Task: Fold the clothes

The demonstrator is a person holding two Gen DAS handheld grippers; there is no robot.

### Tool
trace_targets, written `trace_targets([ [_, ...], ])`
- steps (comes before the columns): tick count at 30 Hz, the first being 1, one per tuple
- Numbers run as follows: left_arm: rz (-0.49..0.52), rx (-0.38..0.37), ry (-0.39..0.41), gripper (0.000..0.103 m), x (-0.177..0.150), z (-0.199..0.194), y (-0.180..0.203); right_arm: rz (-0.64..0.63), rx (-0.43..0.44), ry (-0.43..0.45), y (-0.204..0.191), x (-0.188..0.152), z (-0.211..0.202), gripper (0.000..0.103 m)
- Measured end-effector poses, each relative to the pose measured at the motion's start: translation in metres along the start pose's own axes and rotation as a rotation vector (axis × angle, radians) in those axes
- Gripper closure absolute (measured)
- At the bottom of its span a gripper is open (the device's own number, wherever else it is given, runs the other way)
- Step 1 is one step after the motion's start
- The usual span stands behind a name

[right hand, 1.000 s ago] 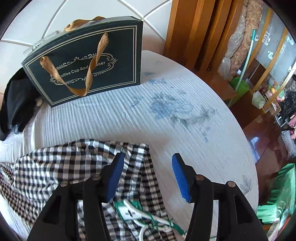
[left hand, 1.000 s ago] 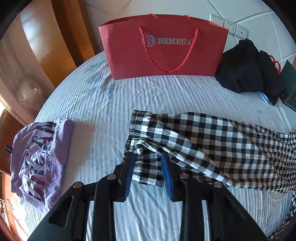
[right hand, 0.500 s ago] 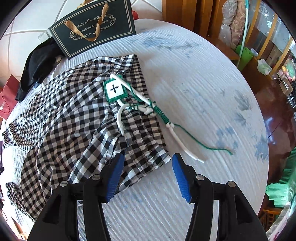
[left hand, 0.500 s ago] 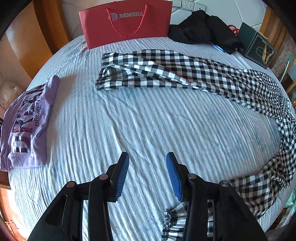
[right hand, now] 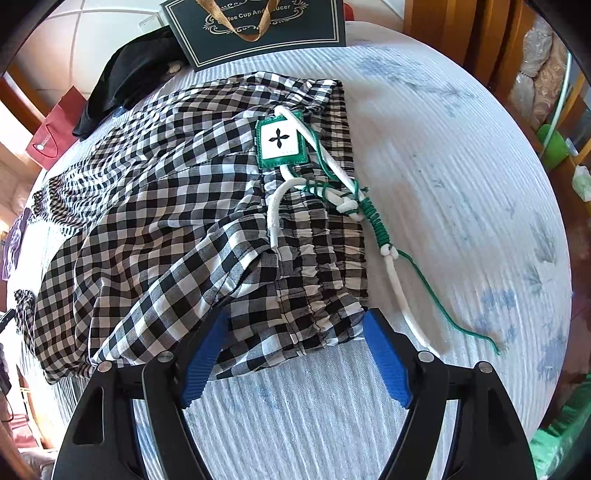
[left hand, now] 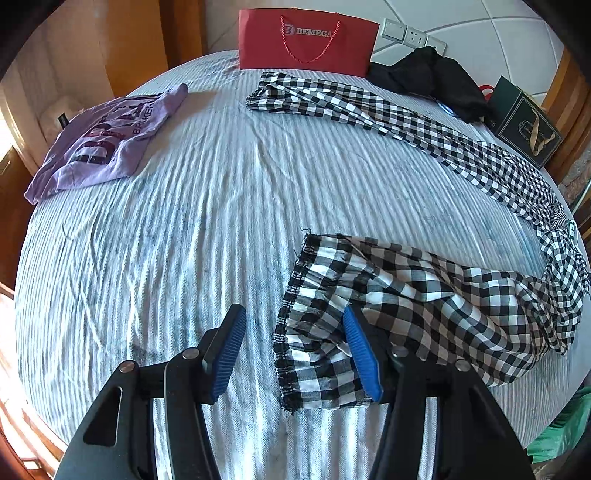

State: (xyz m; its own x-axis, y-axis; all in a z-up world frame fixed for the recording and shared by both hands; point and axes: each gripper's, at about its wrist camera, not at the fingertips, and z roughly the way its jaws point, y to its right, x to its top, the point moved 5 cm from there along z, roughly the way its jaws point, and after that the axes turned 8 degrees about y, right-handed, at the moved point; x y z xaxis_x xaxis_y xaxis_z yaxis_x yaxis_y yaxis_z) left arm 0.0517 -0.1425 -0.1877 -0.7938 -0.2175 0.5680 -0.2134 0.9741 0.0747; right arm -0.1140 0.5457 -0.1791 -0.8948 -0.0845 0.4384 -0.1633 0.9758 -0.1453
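Note:
Black-and-white checked trousers [left hand: 424, 302] lie spread on the bed. One leg [left hand: 332, 99] stretches along the far side; the other leg's cuff [left hand: 314, 332] lies near me. My left gripper [left hand: 293, 317] is open over that near cuff, whose fabric reaches its right finger [left hand: 360, 354]. In the right wrist view the elastic waistband [right hand: 325, 258] lies flat, with a green-and-white tag [right hand: 280, 142] and a white and green drawstring [right hand: 373, 218] on it. My right gripper [right hand: 297, 321] is open, with the near corner of the waistband between its fingers.
The striped white-blue bed sheet [left hand: 184, 221] covers a rounded bed. A folded purple T-shirt [left hand: 107, 136] lies at far left. At the back stand a red paper bag [left hand: 306, 40], a black garment [left hand: 432, 81] and a dark green gift bag [right hand: 255, 29]. Wooden furniture surrounds the bed.
My left gripper has left the far leg's cuff and come back to the near cuff. My right gripper has drawn back from the far waistband corner to the near one. Both stayed open.

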Motion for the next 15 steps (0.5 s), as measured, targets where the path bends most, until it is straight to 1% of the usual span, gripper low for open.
trace_targets([
  [1, -0.015, 0.002, -0.001, 0.047, -0.002, 0.002, 0.000, -0.006, 0.003, -0.006, -0.001, -0.001, 0.003, 0.026],
  [3, -0.046, -0.022, 0.013, 0.047, -0.004, 0.001, 0.001, -0.020, -0.001, -0.015, -0.004, -0.003, 0.009, 0.026],
  [5, -0.059, -0.063, 0.046, 0.047, -0.003, -0.009, 0.008, -0.033, -0.012, -0.007, -0.006, -0.004, 0.010, 0.026],
  [6, -0.057, -0.084, 0.062, 0.047, -0.001, -0.014, 0.011, -0.035, -0.014, 0.000, -0.006, -0.004, 0.009, 0.026],
  [8, -0.026, -0.077, 0.068, 0.046, 0.002, -0.016, 0.017, -0.022, 0.001, 0.021, -0.004, -0.002, 0.004, 0.026],
  [10, -0.030, -0.058, 0.026, 0.046, 0.002, -0.003, 0.017, -0.002, 0.024, 0.031, -0.001, 0.001, 0.001, 0.026],
  [13, -0.037, -0.028, -0.039, 0.047, 0.002, 0.017, 0.018, 0.018, 0.043, 0.012, 0.001, 0.001, 0.007, 0.025],
  [14, -0.039, -0.018, -0.060, 0.048, 0.002, 0.023, 0.019, 0.020, 0.045, 0.004, 0.000, 0.000, 0.010, 0.024],
  [15, -0.015, -0.013, -0.057, 0.054, 0.002, 0.023, 0.025, 0.006, 0.028, -0.005, -0.002, -0.002, 0.014, 0.024],
])
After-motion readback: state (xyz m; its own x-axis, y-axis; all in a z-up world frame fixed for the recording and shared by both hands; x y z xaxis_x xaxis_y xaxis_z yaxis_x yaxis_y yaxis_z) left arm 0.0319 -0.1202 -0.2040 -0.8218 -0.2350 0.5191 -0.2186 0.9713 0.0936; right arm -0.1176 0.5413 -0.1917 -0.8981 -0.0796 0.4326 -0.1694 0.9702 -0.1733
